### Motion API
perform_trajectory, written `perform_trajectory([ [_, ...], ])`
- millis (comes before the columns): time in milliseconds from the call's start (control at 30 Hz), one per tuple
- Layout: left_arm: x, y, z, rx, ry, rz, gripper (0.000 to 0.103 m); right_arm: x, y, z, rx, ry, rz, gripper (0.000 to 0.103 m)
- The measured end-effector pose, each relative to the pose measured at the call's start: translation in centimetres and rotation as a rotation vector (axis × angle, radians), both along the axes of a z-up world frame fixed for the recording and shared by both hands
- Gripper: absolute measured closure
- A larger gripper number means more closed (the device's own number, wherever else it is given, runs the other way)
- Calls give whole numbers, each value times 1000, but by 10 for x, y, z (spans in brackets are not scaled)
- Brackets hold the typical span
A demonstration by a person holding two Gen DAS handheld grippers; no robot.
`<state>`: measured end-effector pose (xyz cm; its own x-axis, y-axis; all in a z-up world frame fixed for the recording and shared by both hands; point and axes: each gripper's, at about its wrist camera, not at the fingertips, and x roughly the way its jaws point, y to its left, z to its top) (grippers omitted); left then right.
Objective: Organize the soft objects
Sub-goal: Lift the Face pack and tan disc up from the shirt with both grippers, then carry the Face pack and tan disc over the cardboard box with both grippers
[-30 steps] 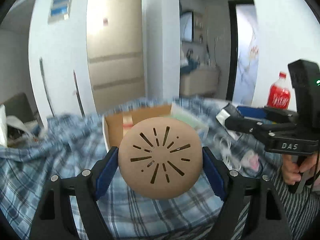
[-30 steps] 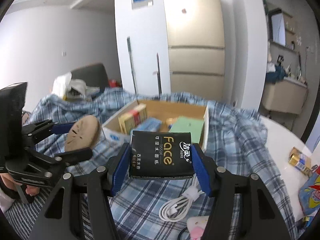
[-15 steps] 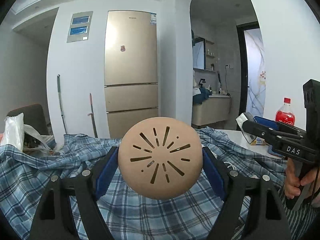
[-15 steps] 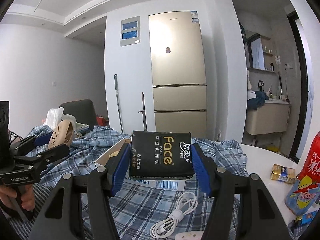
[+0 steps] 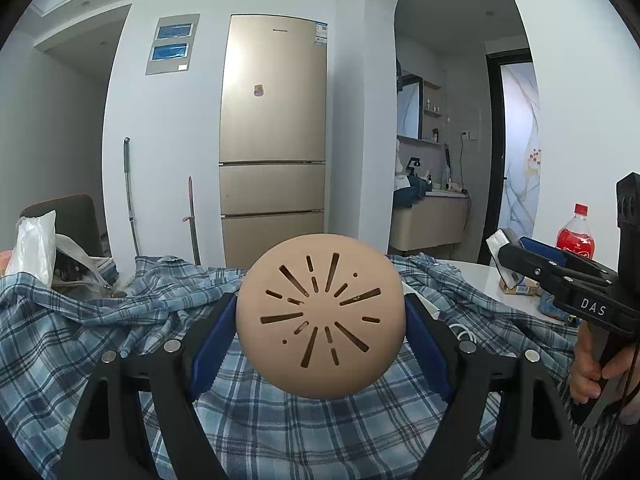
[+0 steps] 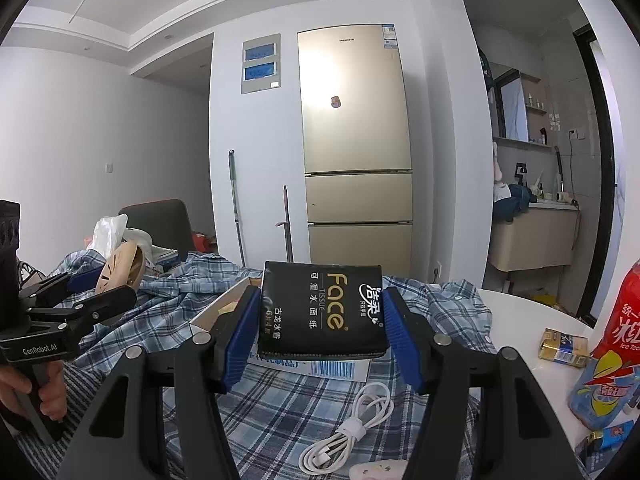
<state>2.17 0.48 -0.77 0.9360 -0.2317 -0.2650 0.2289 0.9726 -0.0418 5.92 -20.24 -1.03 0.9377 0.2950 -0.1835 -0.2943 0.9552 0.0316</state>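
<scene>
tan round bun-shaped soft thing [image 5: 319, 316] clamped in left gripper [image 5: 319, 320], held above plaid cloth [image 5: 80, 344] | black tissue pack [image 6: 322, 316] clenched in right gripper [image 6: 322, 326], above cardboard box [image 6: 312, 366] | white cable [image 6: 348, 426] on cloth | red soda bottle [image 5: 575, 236] on table [image 5: 478, 280]

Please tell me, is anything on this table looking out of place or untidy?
Yes. A blue plaid shirt lies crumpled across the table like a cloth, bunched around the cardboard box. A white cable lies loose on it. Nothing looks spilled or damaged.
</scene>
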Motion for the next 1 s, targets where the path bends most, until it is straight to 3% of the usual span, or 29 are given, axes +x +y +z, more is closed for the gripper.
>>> perform_trajectory([
  [400, -1, 5, 2, -10, 25, 14, 20, -1, -1, 2, 9, 2, 4, 43],
  [600, 14, 3, 36, -31, 12, 4, 20, 14, -2, 19, 27, 23, -23, 43],
  [833, 49, -16, 91, -36, -149, 9, 20, 43, 10, 62, 21, -24, -52, 43],
  [933, 73, -25, 98, -59, -177, -1, 20, 62, 21, 77, -13, -46, -109, 43],
  [1000, 86, -29, 98, -51, -189, 9, 20, 73, 19, 82, 31, -59, -133, 43],
])
